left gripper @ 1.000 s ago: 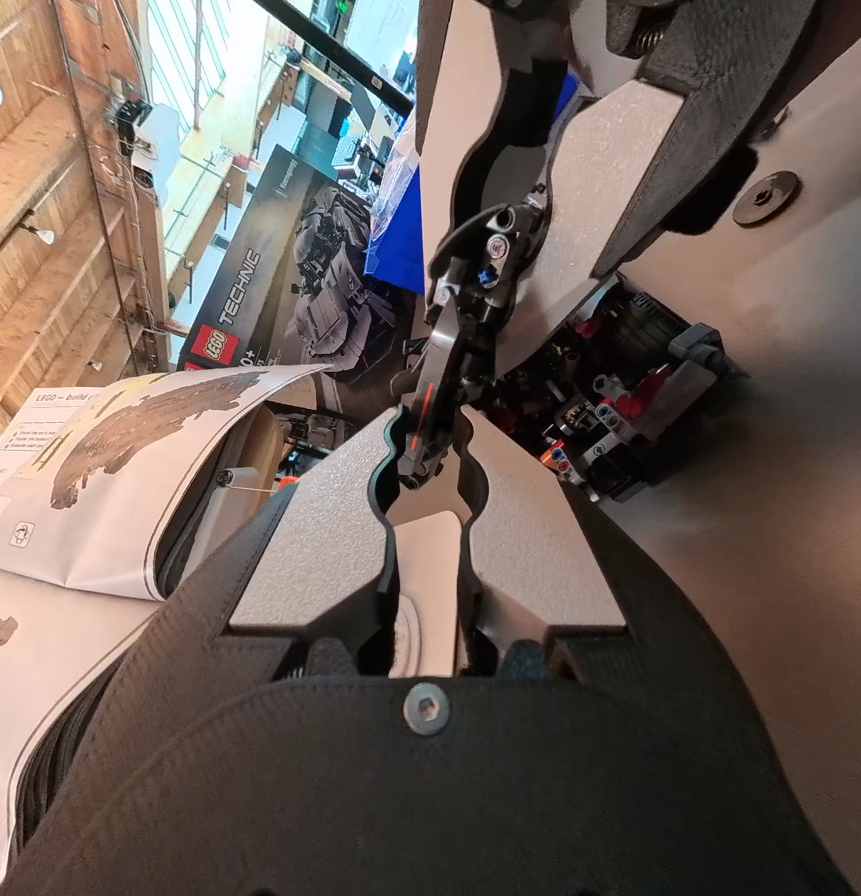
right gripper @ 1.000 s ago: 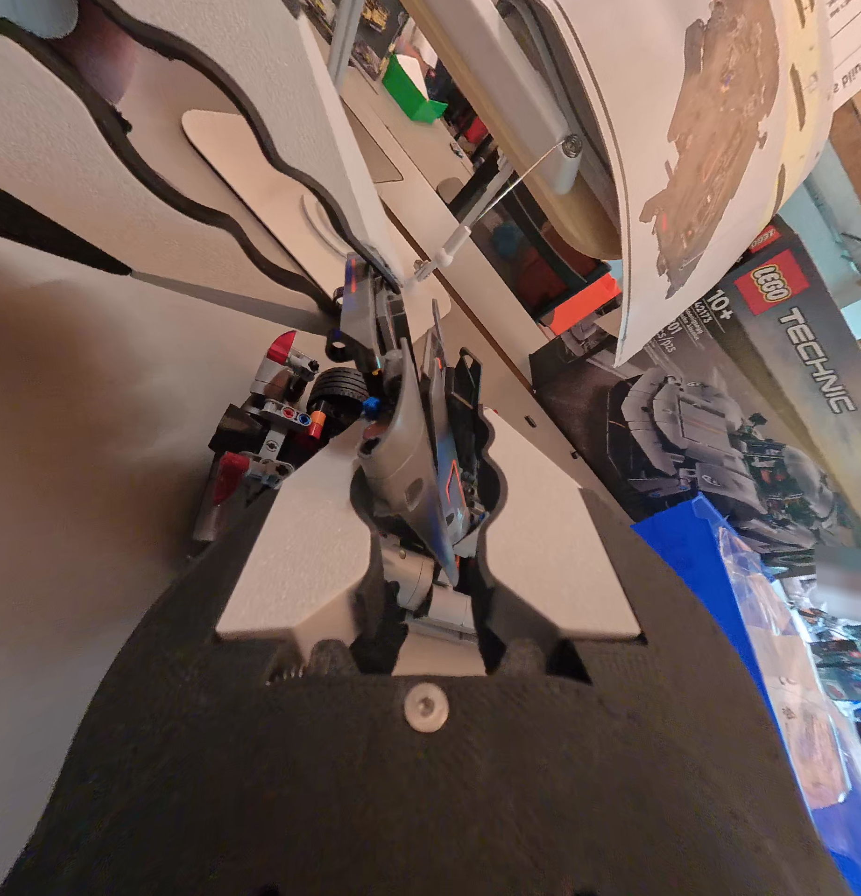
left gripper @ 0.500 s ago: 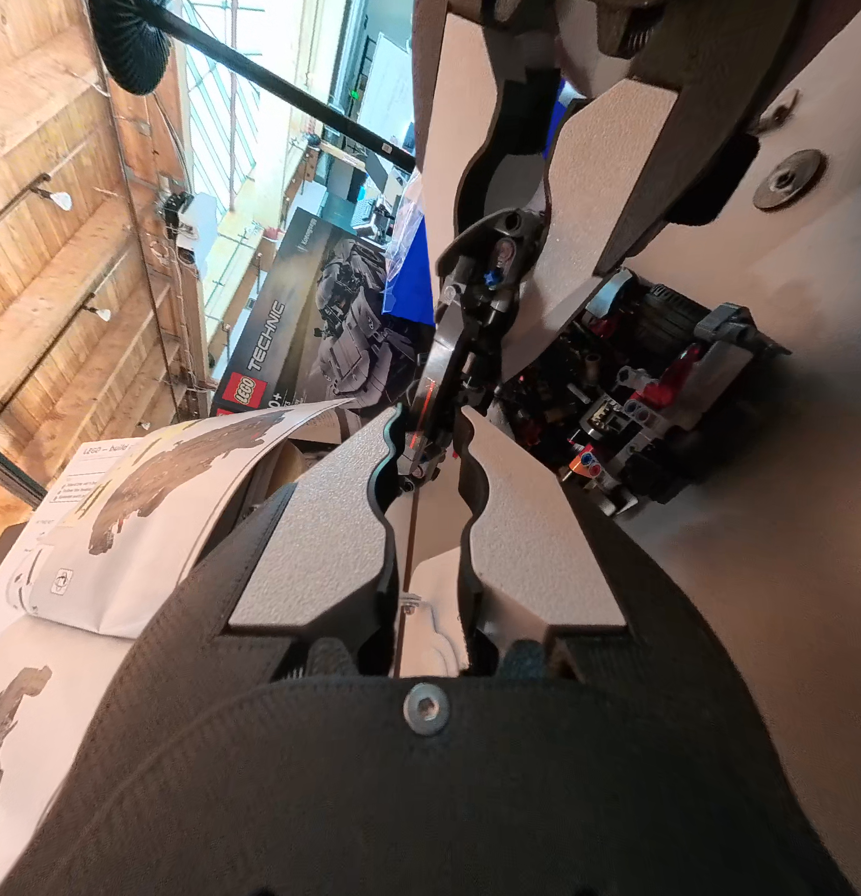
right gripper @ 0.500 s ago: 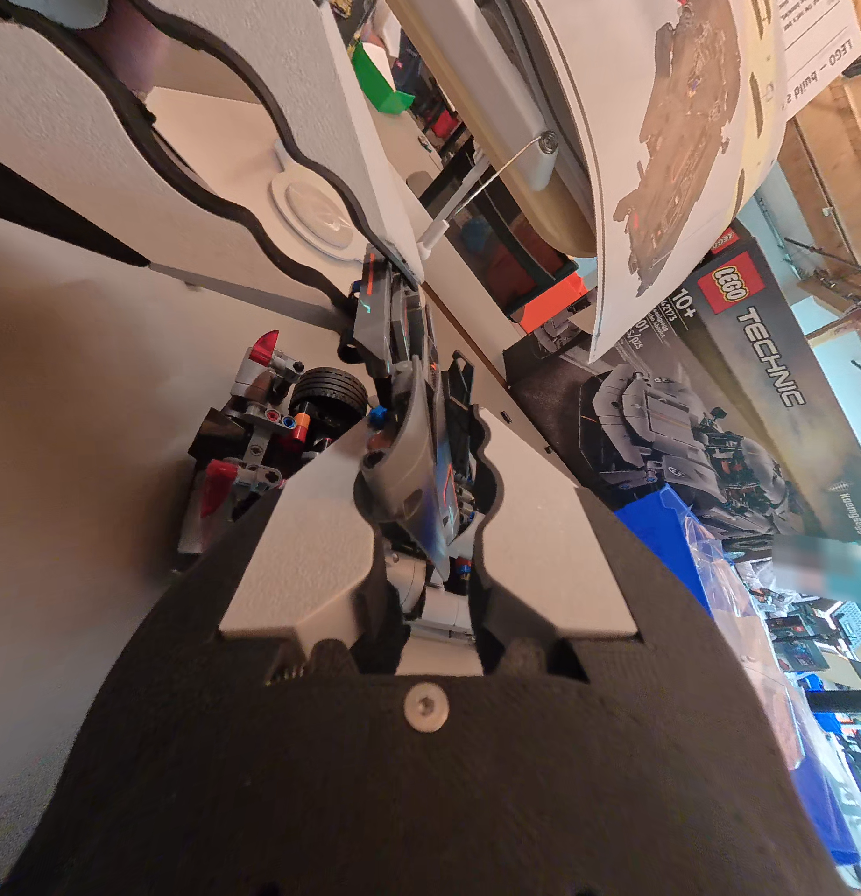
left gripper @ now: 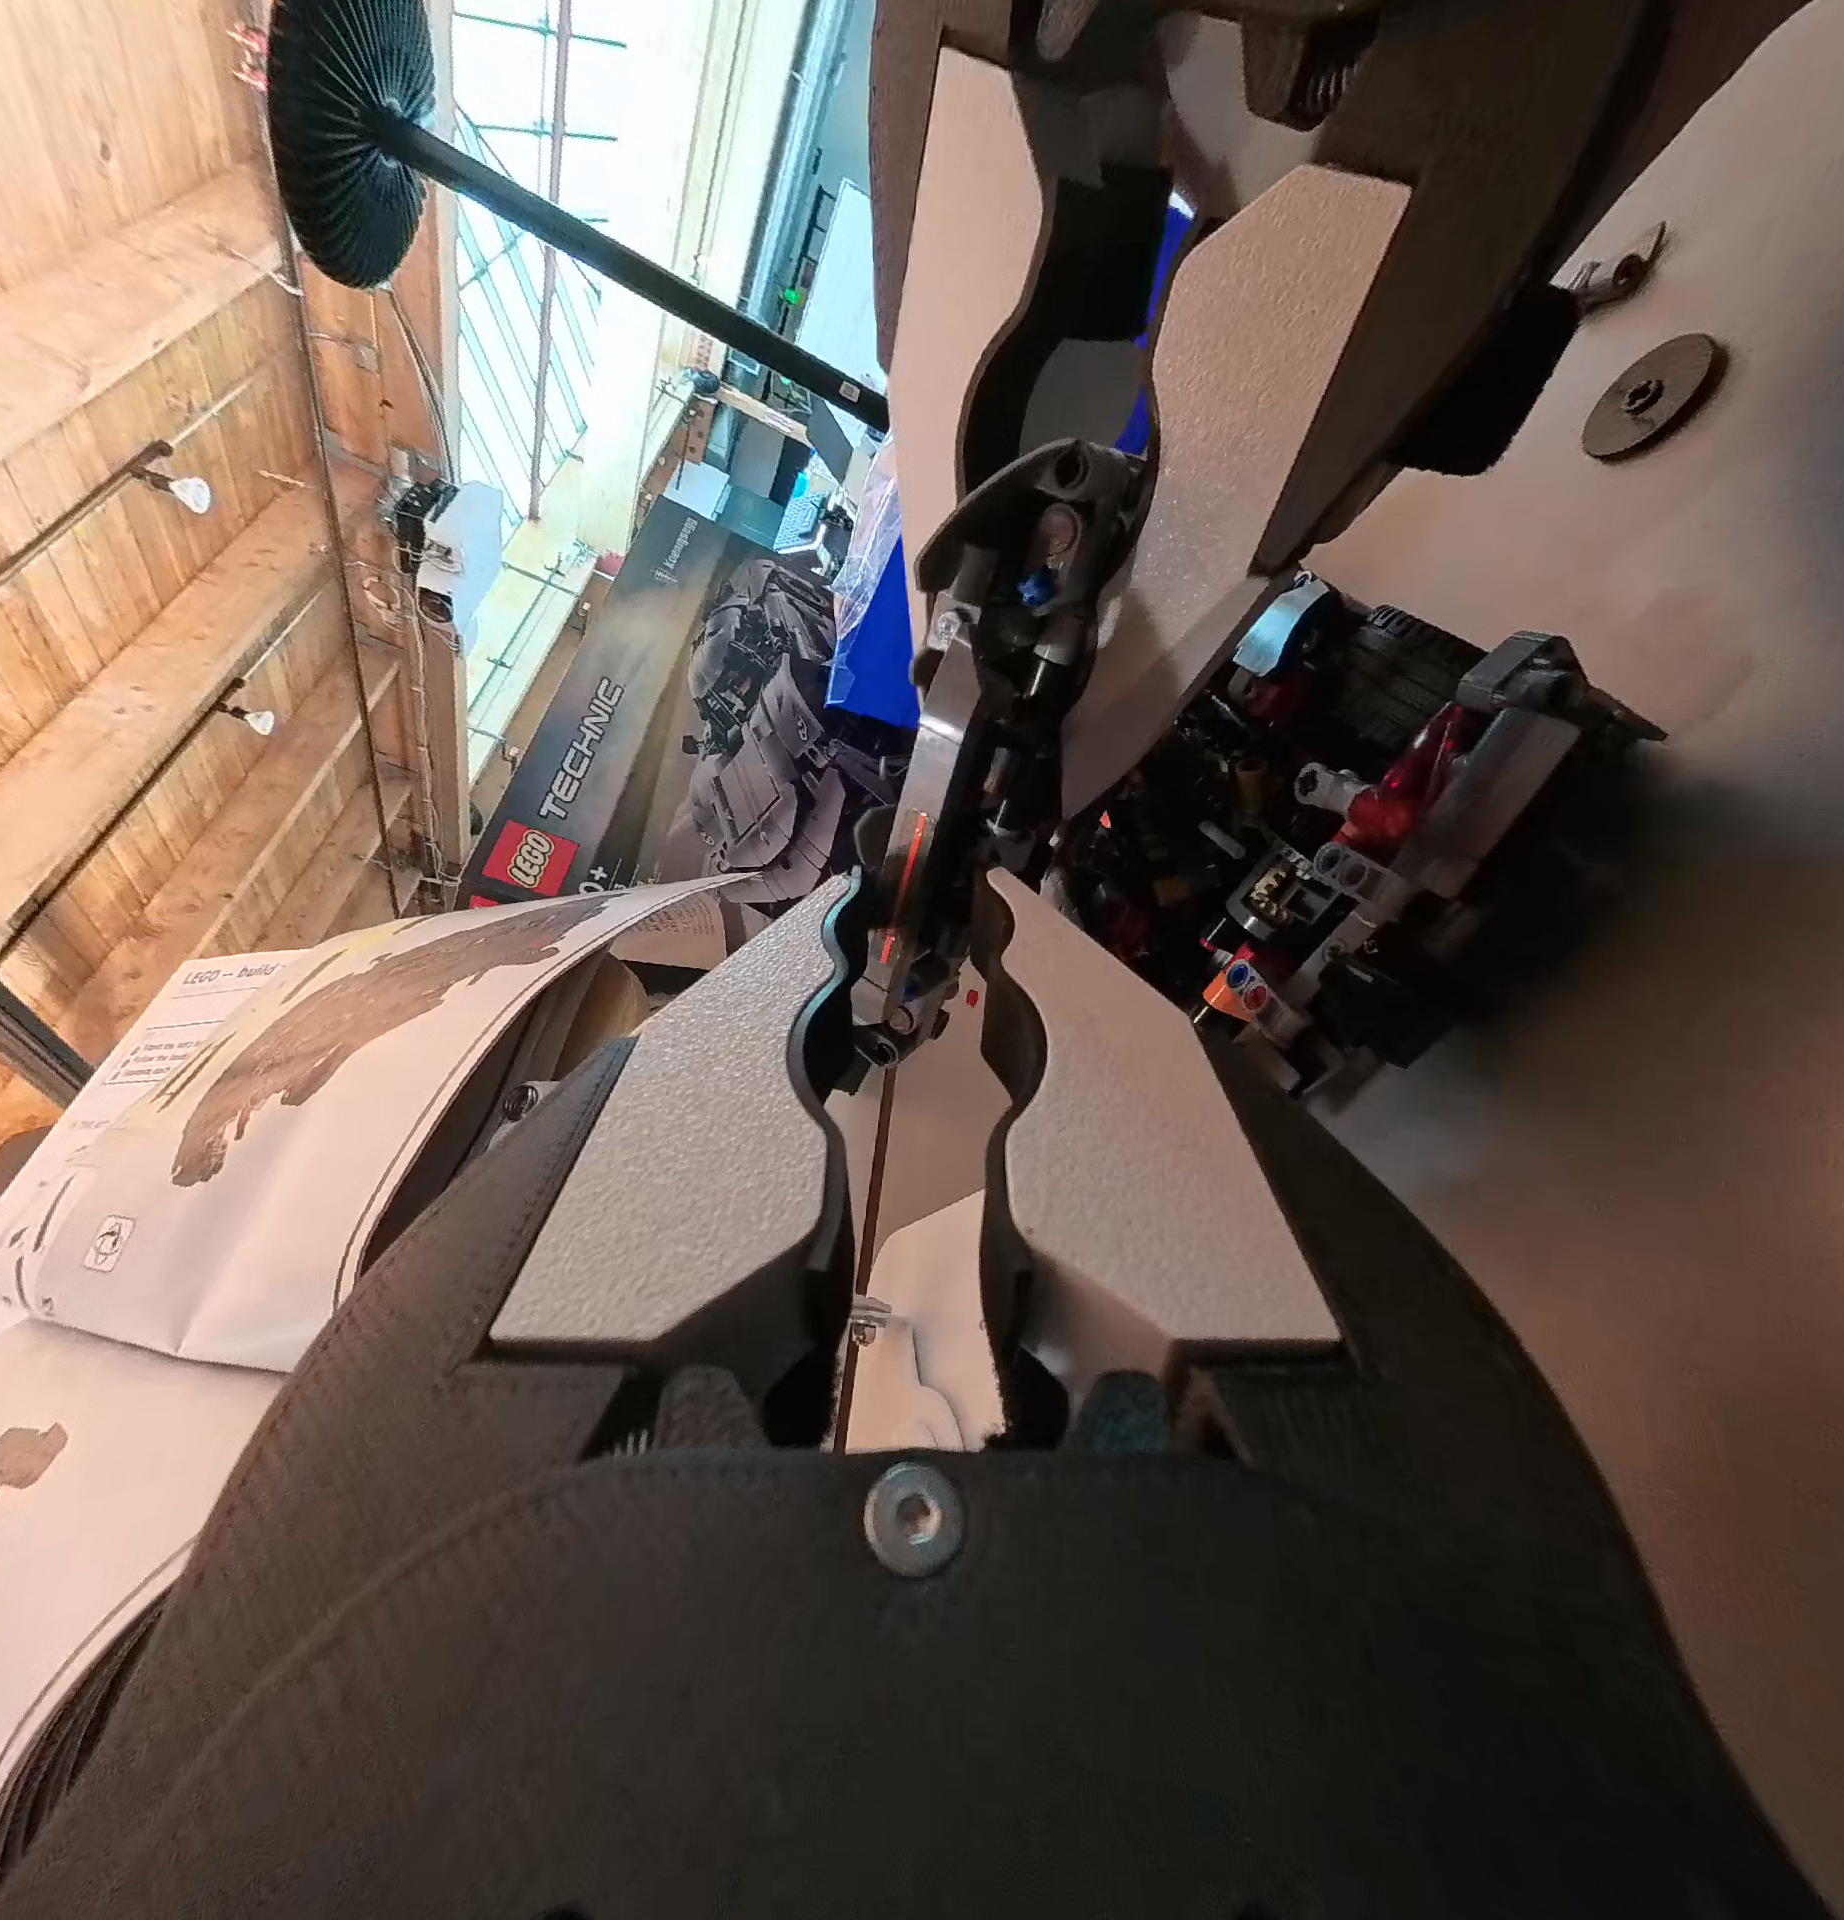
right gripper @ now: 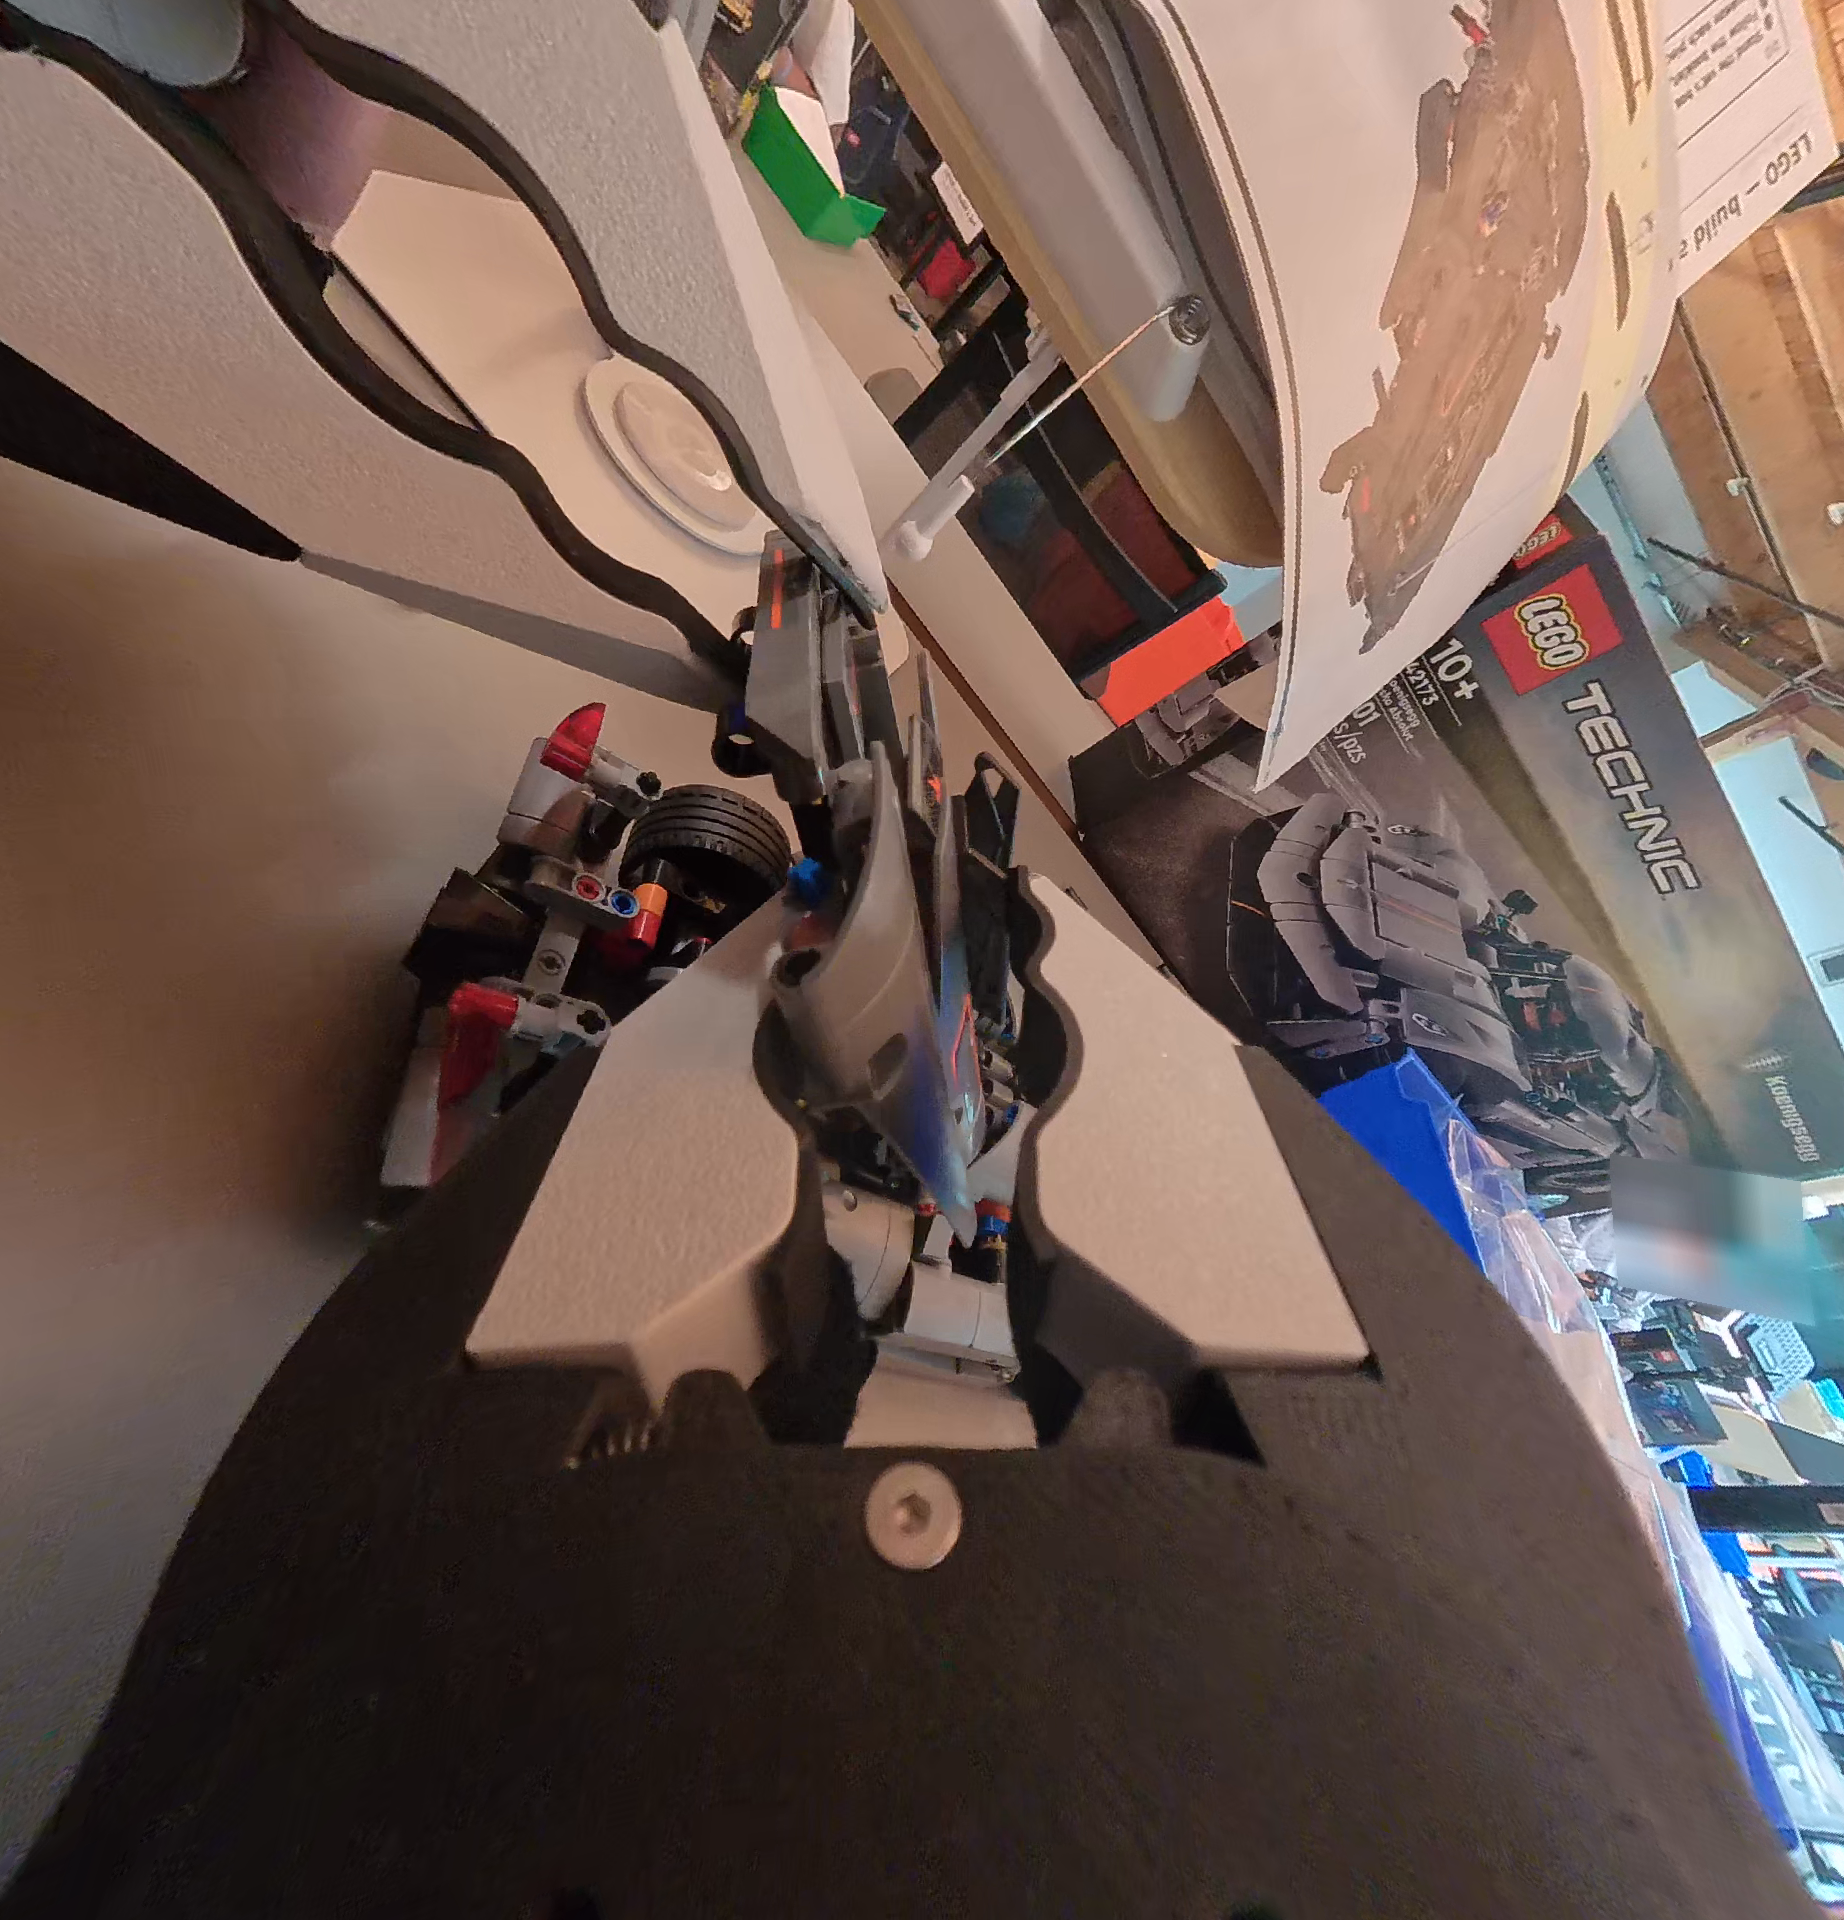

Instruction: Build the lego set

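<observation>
A grey and black lego sub-assembly [left gripper: 949,769] with an orange stripe is held in the air between both grippers. My left gripper [left gripper: 918,920] is shut on its narrow end. My right gripper [right gripper: 902,914] is shut on its wider end, where a curved grey panel [right gripper: 876,997] shows. In the left wrist view the right gripper [left gripper: 1043,582] comes in from the top. In the right wrist view the left gripper [right gripper: 793,613] comes in from the upper left. A partly built lego car chassis [left gripper: 1365,831] with a black tyre [right gripper: 705,842] lies on the table behind the held piece.
An open instruction booklet [left gripper: 326,1039] on a stand curls over at one side, also seen in the right wrist view [right gripper: 1469,312]. The lego box [right gripper: 1520,883] stands behind, next to a blue bin [right gripper: 1417,1143] with plastic bags. A green bin [right gripper: 804,166] sits farther off. Across from one pair of fingers to the other is roughly 4 cm.
Both grippers keep their hold on the sub-assembly and have tilted together. The chassis and box have shifted in both views.
</observation>
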`<state>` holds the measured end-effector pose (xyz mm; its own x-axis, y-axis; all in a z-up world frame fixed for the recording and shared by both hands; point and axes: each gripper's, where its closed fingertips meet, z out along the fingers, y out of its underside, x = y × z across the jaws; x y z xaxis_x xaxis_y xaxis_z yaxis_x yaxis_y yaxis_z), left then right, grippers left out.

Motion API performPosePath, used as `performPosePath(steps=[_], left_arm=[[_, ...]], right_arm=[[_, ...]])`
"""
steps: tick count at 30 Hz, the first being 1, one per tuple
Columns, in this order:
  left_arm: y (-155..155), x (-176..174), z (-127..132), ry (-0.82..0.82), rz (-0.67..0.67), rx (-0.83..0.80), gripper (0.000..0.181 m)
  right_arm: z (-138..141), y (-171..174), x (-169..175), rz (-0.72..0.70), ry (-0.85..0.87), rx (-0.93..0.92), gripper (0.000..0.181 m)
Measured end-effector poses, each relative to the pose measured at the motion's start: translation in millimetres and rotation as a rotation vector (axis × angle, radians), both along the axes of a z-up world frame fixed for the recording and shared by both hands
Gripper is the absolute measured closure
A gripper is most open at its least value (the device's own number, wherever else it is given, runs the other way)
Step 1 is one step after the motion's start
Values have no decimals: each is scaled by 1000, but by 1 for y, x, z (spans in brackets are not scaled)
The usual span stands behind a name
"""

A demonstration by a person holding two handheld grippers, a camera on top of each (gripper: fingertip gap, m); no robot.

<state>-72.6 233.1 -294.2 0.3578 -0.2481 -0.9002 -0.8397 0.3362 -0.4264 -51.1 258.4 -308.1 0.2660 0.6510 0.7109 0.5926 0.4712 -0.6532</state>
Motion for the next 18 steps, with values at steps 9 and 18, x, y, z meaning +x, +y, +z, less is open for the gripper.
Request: performPosePath(steps=[9,18], left_arm=[[0,0,-2,13,-1,22,166],[-1,1,-1,20,2,36,166]], right_arm=[[0,1,1,-4,8,10,147],[0,-1,2,-7,2,36,150]])
